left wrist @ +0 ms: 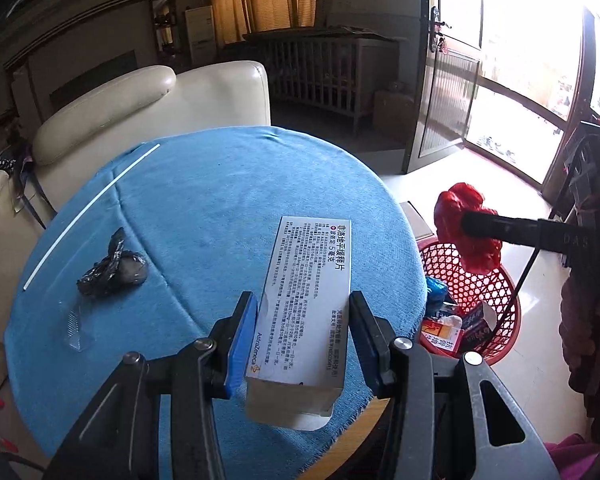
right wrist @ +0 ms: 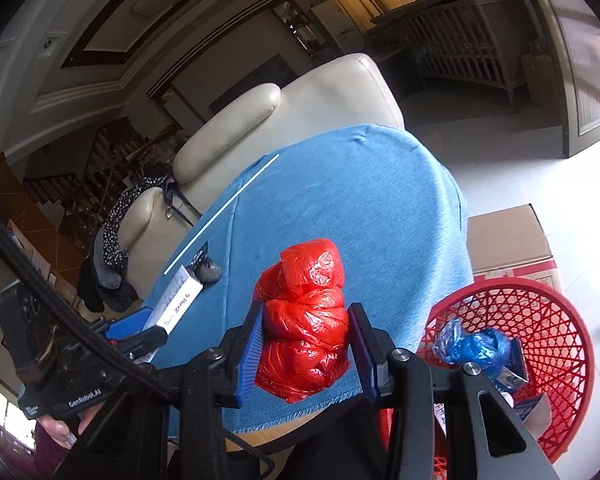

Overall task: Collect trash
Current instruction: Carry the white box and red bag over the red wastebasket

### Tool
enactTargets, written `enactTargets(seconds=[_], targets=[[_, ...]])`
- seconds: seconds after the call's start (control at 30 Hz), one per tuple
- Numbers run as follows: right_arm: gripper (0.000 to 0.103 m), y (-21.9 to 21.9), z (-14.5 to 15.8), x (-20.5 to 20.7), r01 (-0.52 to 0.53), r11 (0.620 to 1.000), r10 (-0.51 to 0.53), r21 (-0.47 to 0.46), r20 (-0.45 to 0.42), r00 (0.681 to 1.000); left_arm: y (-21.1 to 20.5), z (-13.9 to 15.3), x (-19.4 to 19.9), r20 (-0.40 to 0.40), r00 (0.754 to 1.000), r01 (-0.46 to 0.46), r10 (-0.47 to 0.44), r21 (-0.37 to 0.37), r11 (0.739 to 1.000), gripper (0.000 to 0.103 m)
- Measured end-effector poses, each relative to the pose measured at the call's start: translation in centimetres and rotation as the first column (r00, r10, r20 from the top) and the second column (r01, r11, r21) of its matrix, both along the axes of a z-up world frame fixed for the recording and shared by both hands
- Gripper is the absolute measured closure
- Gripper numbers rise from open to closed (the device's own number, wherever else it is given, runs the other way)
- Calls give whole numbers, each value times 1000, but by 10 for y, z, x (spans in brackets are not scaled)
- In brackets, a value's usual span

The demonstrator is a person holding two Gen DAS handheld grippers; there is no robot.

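My left gripper (left wrist: 304, 308) is shut on a white medicine box (left wrist: 306, 300), held just above the blue-clothed round table (left wrist: 204, 200); the box also shows in the right wrist view (right wrist: 176, 304). My right gripper (right wrist: 306, 320) is shut on a crumpled red plastic bag (right wrist: 306, 320), held over the table's near edge beside the red mesh basket (right wrist: 540, 320). The bag also shows in the left wrist view (left wrist: 466, 224), above the basket (left wrist: 484, 280). A crumpled black wrapper (left wrist: 112, 268), a white straw (left wrist: 92, 216) and a clear plastic piece (left wrist: 74, 324) lie on the cloth.
The basket holds a blue bag (right wrist: 476, 346) and cartons (left wrist: 448, 332). A cardboard box (right wrist: 508, 236) stands behind it on the floor. A cream sofa (left wrist: 148, 104) is behind the table. A glass door (left wrist: 500, 80) is at right.
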State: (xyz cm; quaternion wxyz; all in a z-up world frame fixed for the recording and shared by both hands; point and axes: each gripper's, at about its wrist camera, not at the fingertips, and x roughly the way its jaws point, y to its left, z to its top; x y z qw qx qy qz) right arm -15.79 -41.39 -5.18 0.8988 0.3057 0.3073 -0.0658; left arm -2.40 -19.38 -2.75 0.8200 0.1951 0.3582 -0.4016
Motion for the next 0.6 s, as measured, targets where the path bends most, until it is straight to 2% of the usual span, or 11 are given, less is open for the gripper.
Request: enactTargets(seconds=[0.6], targets=[[59,1,2,3,4,1000,-4,1,-4,1000,-9,-1,-10,-3,999,42,-42,0,999,55]])
